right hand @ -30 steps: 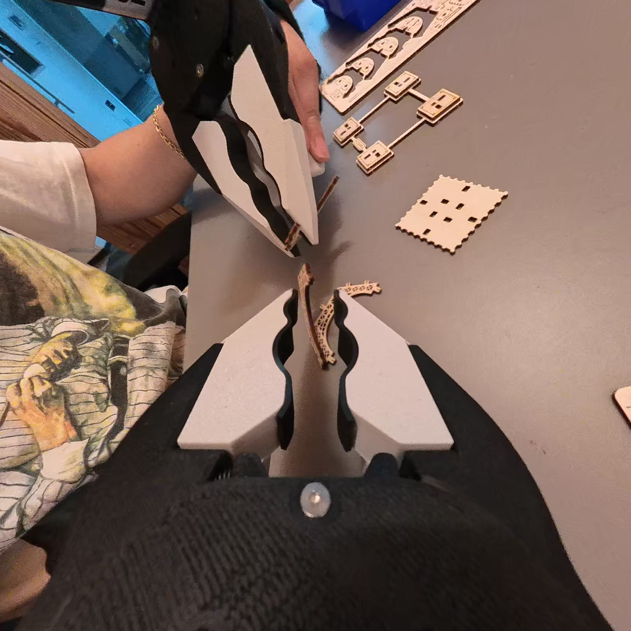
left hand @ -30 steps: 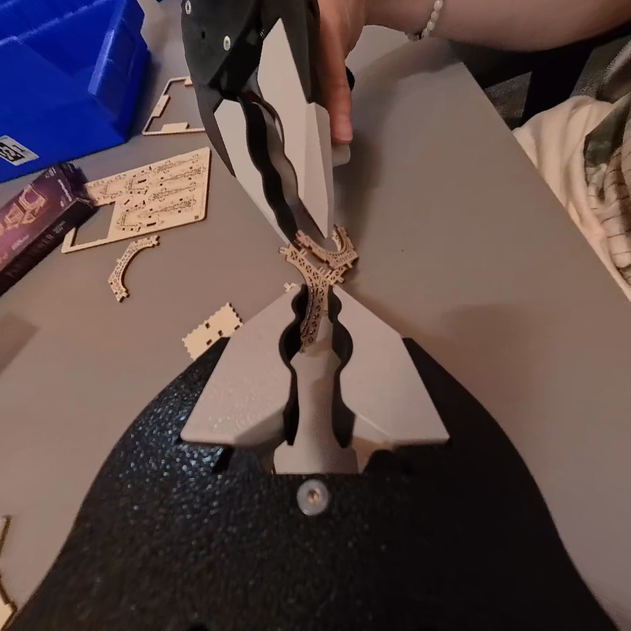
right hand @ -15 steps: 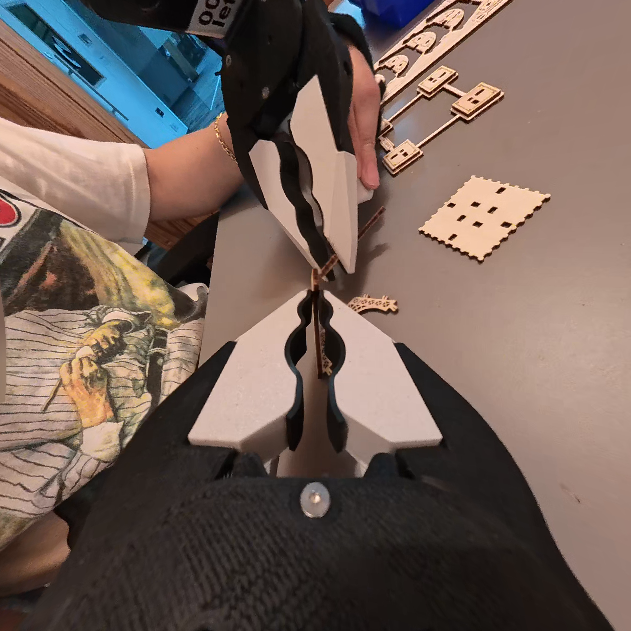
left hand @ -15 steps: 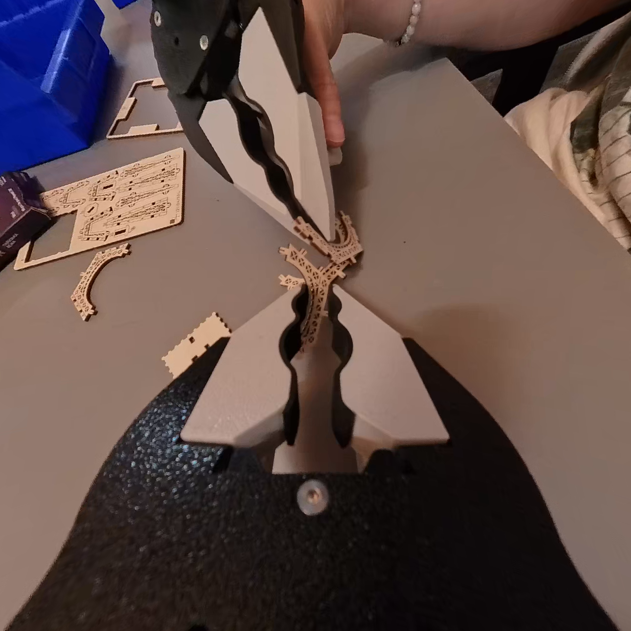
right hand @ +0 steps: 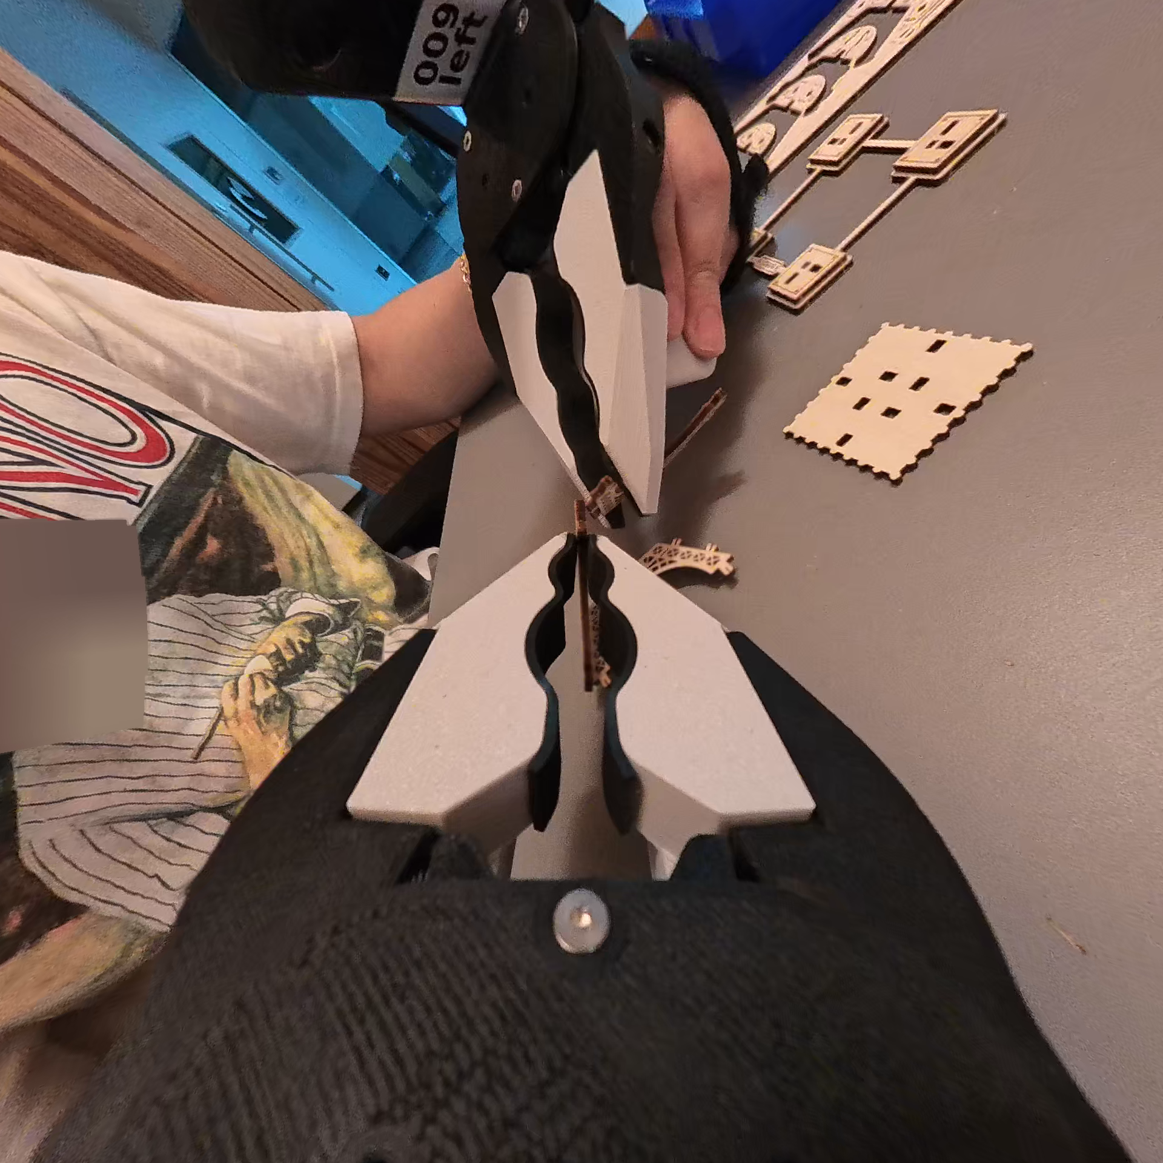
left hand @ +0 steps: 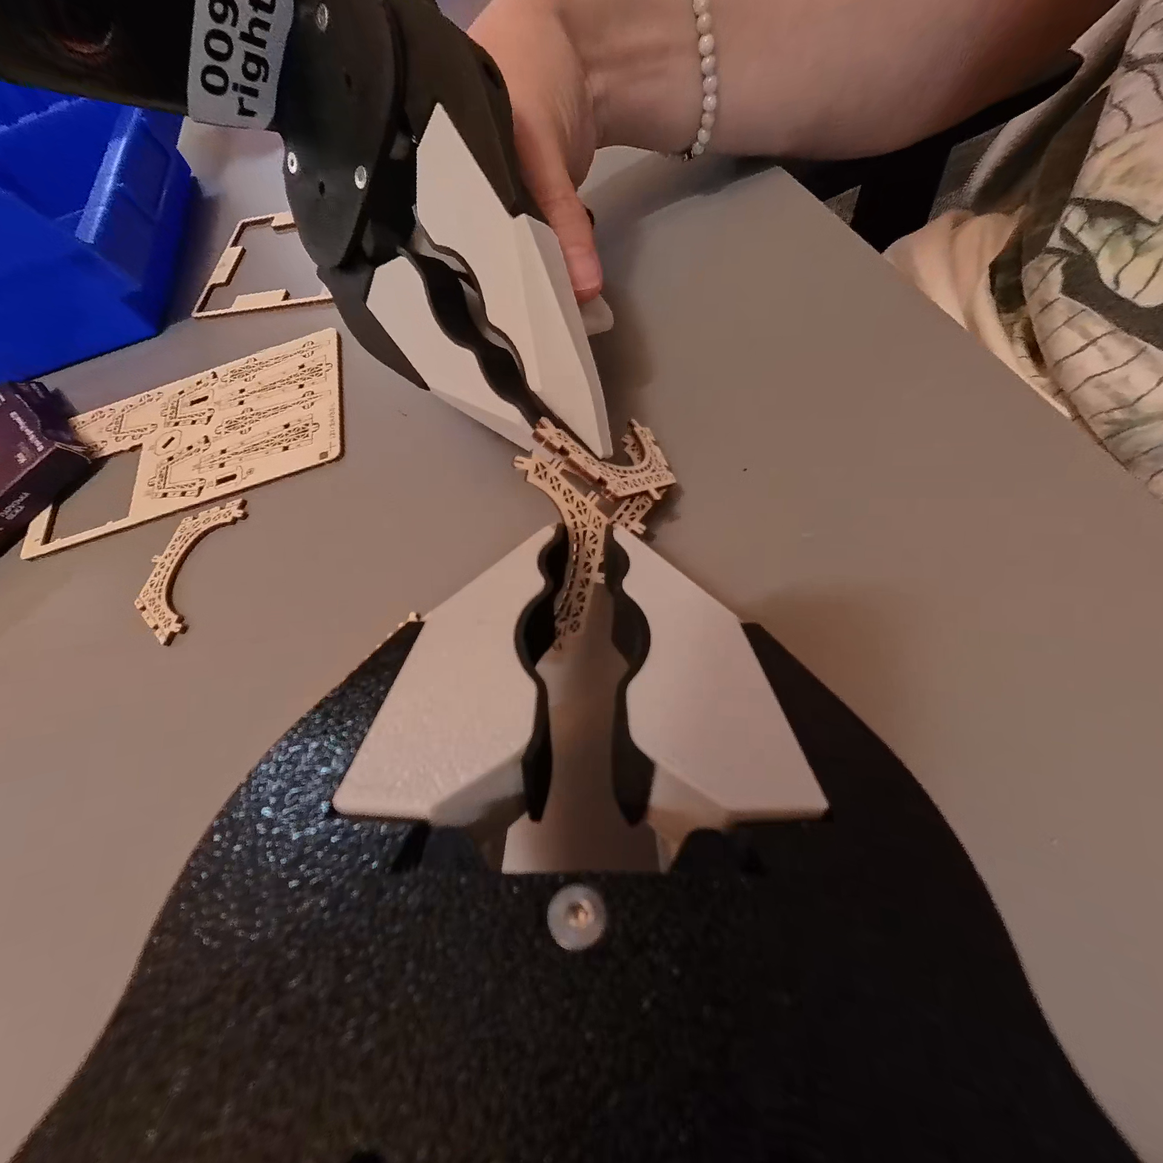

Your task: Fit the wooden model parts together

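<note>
At left of the left wrist view, a spare arch [left hand: 182, 569] and parts sheet [left hand: 189, 434] lie unused on the table [left hand: 881, 566]. At centre, the left gripper [left hand: 582, 535] pinches 1 lattice leg [left hand: 579, 566], its top against the leg [left hand: 598, 466] gripped by the right gripper [left hand: 569, 434], apparently to join them. In the right wrist view, the right gripper [right hand: 582, 541] is closed on its leg [right hand: 586, 623] edge-on; an arch [right hand: 689, 559] and slotted square [right hand: 906, 403] lie to the right.

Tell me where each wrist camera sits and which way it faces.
Left wrist view: on the left gripper, facing the right gripper and the hand holding it; own fingers clamp a curved lattice wooden piece.
Right wrist view: on the right gripper, facing the left gripper and the person's torso; own fingers clamp a thin wooden piece edge-on.
Shared: both pieces, both grippers, the grey table.
</note>
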Demonstrator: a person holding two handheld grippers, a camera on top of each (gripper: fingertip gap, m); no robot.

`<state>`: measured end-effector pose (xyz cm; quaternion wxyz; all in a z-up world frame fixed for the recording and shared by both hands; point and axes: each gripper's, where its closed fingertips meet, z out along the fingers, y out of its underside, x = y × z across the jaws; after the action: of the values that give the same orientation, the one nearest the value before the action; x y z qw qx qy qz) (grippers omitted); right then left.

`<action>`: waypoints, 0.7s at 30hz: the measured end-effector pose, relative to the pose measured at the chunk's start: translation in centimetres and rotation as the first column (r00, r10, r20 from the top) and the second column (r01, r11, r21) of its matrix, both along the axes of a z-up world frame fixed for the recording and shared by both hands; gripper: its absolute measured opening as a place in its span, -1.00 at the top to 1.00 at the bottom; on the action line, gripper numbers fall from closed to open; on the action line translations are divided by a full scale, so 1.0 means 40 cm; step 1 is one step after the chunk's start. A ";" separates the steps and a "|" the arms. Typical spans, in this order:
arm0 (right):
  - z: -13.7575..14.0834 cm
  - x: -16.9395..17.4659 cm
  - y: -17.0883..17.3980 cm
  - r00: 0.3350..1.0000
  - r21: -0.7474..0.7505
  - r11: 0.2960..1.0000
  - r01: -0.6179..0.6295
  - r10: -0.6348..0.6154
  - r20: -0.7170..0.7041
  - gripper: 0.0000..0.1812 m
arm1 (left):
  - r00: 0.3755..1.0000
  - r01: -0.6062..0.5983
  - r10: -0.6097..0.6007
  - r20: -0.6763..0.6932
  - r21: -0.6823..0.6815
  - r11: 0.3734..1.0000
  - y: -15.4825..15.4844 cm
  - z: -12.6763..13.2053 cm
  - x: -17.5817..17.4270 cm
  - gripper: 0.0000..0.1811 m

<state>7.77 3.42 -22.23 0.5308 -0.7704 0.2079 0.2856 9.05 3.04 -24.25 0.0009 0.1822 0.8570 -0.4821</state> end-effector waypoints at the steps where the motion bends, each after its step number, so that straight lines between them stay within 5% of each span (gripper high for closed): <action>1: 0.000 0.001 0.000 1.000 0.000 1.000 0.001 -0.001 -0.005 1.00 | 1.000 0.000 0.000 0.002 0.002 1.000 0.001 -0.001 0.001 0.90; 21: -0.028 -0.019 0.020 0.998 -0.077 0.995 -0.055 0.057 0.026 1.00 | 0.996 0.076 -0.073 -0.040 0.070 0.995 0.030 -0.018 -0.025 0.90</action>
<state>7.02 4.21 -23.35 0.4955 -0.7996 0.1895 0.2814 8.06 4.26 -24.98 -0.0398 0.2050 0.8661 -0.4541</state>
